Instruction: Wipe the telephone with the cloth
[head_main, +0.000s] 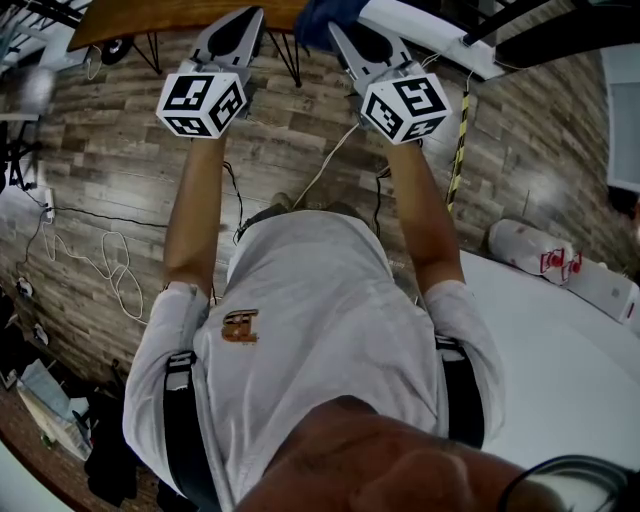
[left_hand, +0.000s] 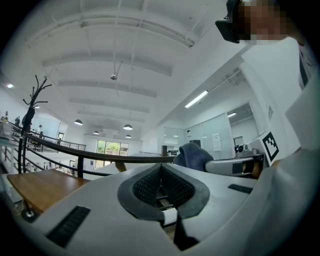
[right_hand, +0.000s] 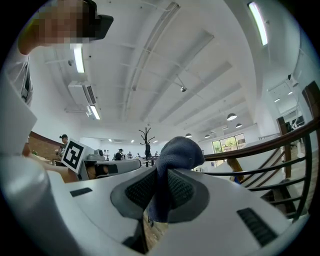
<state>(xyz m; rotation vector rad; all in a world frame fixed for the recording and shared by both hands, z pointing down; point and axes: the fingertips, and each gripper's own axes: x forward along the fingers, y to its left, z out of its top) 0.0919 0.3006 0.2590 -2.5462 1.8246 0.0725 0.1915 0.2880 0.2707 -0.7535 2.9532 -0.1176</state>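
- Cloth (right_hand: 178, 151): dark blue, bunched. A fold hangs down between the jaws of the right gripper (right_hand: 159, 186), and the rest bulges in a knob past the tips. In the head view it shows as a blue wad (head_main: 316, 20) at the top edge, just beyond that gripper's nose.
- Telephone: not found in any view. A white item with red marks (head_main: 531, 249) lies on the white table (head_main: 570, 360) at the person's right, but it is too unclear to name.
- Right gripper (head_main: 347, 38): clenched on the cloth, pads pinching it from both sides. The hold looks firm enough for carrying. The loose knob ahead of the tips is probably the part meant to do the wiping.
- Left gripper (left_hand: 161, 169): jaws closed, pad tips meeting, nothing between them. In the head view the left gripper (head_main: 243, 28) is just beside the right one at the same height.
- Both gripper cameras look up at ceiling lights and beams, so both grippers point well away from any work surface. This reads as a carrying or rest pose, not wiping.
- Surroundings: a wooden table (left_hand: 40, 184) is near the left gripper. Plank floor (head_main: 110, 140) with loose cables (head_main: 112, 262) lies below.
- Judgement: wiping has not begun, and the phone must be located first.
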